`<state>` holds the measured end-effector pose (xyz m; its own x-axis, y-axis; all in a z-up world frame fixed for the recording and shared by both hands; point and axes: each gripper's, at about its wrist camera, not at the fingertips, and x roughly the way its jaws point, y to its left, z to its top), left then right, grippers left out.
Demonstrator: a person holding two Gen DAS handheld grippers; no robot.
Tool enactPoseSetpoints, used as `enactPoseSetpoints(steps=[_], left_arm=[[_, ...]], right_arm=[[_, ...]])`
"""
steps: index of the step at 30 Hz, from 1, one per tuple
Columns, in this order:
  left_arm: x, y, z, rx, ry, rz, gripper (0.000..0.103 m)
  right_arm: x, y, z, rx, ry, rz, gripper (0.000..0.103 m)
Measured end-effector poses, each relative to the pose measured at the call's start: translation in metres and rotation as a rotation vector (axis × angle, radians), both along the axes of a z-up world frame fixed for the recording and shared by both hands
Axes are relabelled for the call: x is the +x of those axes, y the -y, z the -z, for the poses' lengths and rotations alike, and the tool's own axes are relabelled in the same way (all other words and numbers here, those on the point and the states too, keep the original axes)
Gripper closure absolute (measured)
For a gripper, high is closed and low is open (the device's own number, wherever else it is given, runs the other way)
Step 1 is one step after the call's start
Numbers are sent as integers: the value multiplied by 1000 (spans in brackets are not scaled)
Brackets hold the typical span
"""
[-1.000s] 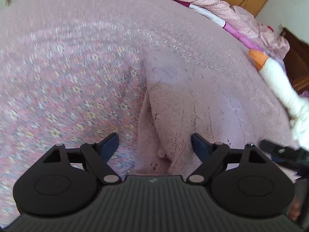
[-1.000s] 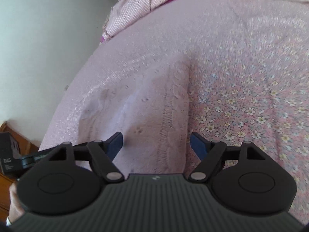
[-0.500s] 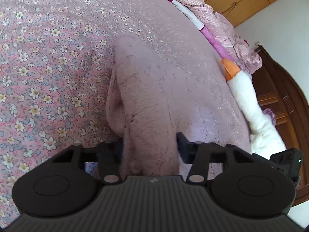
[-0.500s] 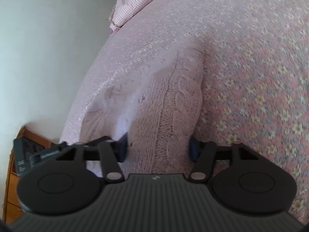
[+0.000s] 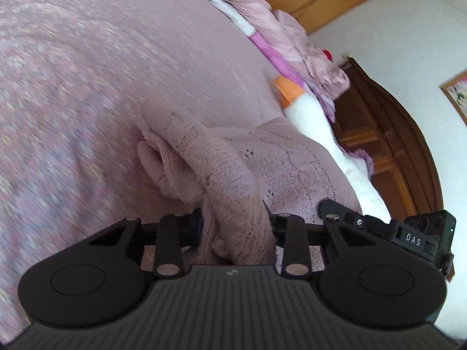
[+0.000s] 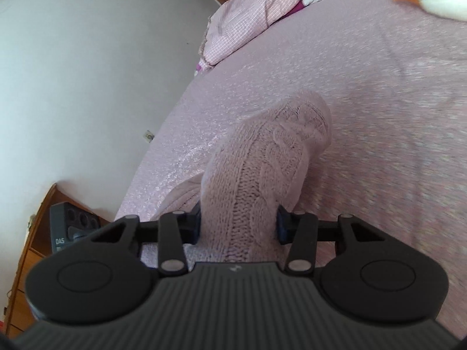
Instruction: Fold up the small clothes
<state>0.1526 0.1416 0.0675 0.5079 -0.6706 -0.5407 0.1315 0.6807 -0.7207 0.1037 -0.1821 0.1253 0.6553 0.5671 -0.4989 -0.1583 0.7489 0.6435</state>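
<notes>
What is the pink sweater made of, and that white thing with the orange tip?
The pink sweater looks like knitted yarn, likely wool or acrylic: cable ridges and stitch loops show, with a matte, fuzzy surface. The white thing looks like soft plush fabric, probably a stuffed toy; blur hides detail.

Bright daylight, motion blur, fisheye warp.

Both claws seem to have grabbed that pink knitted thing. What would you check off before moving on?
1. Left gripper shut on the pink sweater: ok.
2. Right gripper shut on the same sweater: ok.
3. Knit gripped in thick bunches rather than by a clean edge: not ok.
4. Plush toy clear of the sweater: cannot tell, it lies close by.
5. Bedspread bare ahead for laying the fold: ok.
</notes>
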Motion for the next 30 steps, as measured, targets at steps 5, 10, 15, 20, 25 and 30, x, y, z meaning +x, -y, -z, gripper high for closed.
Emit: enactPoseSetpoints(steps=[5,10,15,20,25,30], left_arm=[[-30,40,11,51,6,60,65],[-52,73,35,221,-24,97,57],[-69,76,30,307,1,97,41],[-95,57,17,342,7,43,38],[-120,49,11,426,38,-11,33],[-130,58,20,581,95,-24,27]], right_arm=[[-40,32,13,-3,-21,77,55],[-62,45,57,-43,-131,153,52],[-78,44,75,-117,-123,172,48],[-103,53,61,-140,-81,171,48],[-128,66,58,-149,-56,181,49],[-132,63,79,-133,-94,182,49]])
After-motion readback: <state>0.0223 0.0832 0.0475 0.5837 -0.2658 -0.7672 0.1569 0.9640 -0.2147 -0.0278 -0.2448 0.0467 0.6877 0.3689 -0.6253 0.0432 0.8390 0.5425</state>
